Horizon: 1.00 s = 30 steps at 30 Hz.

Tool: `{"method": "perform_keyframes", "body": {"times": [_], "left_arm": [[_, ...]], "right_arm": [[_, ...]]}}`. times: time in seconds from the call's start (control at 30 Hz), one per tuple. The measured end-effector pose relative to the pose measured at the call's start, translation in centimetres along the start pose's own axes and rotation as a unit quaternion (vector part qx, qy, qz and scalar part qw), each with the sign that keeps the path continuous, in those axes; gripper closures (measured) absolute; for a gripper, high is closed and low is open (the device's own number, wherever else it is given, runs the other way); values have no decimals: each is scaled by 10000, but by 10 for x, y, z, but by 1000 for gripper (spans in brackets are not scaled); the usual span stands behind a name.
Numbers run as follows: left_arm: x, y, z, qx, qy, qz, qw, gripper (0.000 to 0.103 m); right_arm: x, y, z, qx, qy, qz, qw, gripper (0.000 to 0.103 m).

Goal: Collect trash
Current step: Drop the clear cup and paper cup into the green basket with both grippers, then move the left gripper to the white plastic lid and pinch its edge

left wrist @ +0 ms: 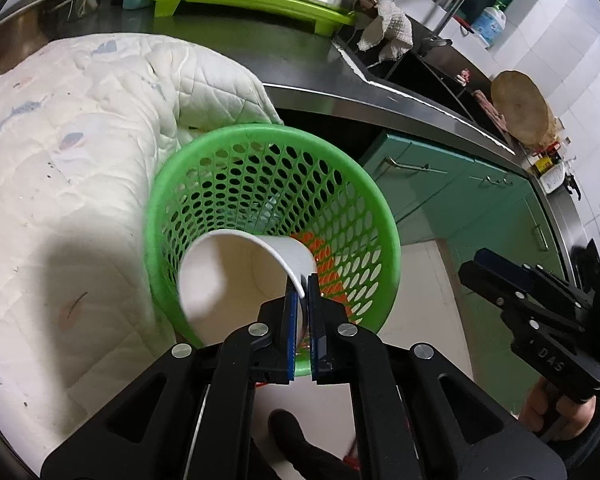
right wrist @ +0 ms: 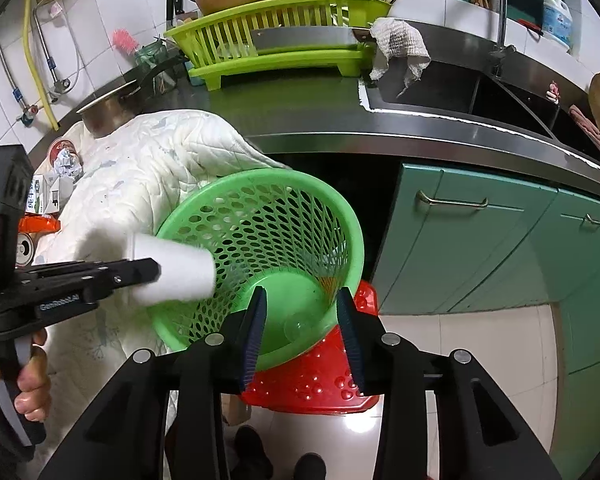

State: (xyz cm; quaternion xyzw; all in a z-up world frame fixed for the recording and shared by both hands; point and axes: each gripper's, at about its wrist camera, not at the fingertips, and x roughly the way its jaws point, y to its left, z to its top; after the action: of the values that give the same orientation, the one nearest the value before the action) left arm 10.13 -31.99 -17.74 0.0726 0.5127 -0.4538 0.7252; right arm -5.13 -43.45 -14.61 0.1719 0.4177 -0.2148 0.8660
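Observation:
My left gripper [left wrist: 303,280] is shut on the rim of a white paper cup [left wrist: 224,276] and holds it over the mouth of a green mesh wastebasket [left wrist: 260,136]. The right wrist view shows the cup [right wrist: 172,276] lying sideways at the basket's [right wrist: 284,184] near left rim, held by the left gripper [right wrist: 152,270]. My right gripper [right wrist: 302,300] is open and empty just in front of the basket; it shows at the right in the left wrist view [left wrist: 476,264]. A clear plastic cup [right wrist: 298,326] lies on the basket floor.
The basket stands on a red stool [right wrist: 320,384] beside a quilted white cloth [left wrist: 80,152]. A crumpled paper [right wrist: 68,164], a carton [right wrist: 40,196], an orange wrapper [right wrist: 38,224] and a can [right wrist: 25,249] lie at the left. Steel counter [right wrist: 420,136], green dish rack [right wrist: 280,32], green cabinets [right wrist: 480,248].

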Motion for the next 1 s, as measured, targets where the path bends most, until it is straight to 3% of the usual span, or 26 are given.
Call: {"method": "perform_keyframes", "body": {"times": [0.03,0.1,0.13,0.33,0.67,0.83,1.0], "left_arm": [[1,0,0,-19,8,-4,10000,95],[2,1,0,-49,5,20,10000,71],[-1,0,0,-43,-48,63,10000,69],[-19,6,1,-133,-196,86,9997,69],[-80,32,-12,-429,-655,571,9953,64],[-118,58,-26,-755,-956,902,9884,61],[-158,89,-48,-1105,-1261,1373,9762,61]], "right_arm": [[0,0,1,-3,-7,13,10000,67],[-2,1,1,-19,-31,13,10000,67],[-2,1,1,-23,-38,18,10000,67],[-6,8,6,-87,-103,73,9999,62],[-13,38,17,-354,-267,296,9986,48],[-13,59,23,-549,-317,467,9969,37],[-12,84,29,-784,-349,674,9940,30]]}}
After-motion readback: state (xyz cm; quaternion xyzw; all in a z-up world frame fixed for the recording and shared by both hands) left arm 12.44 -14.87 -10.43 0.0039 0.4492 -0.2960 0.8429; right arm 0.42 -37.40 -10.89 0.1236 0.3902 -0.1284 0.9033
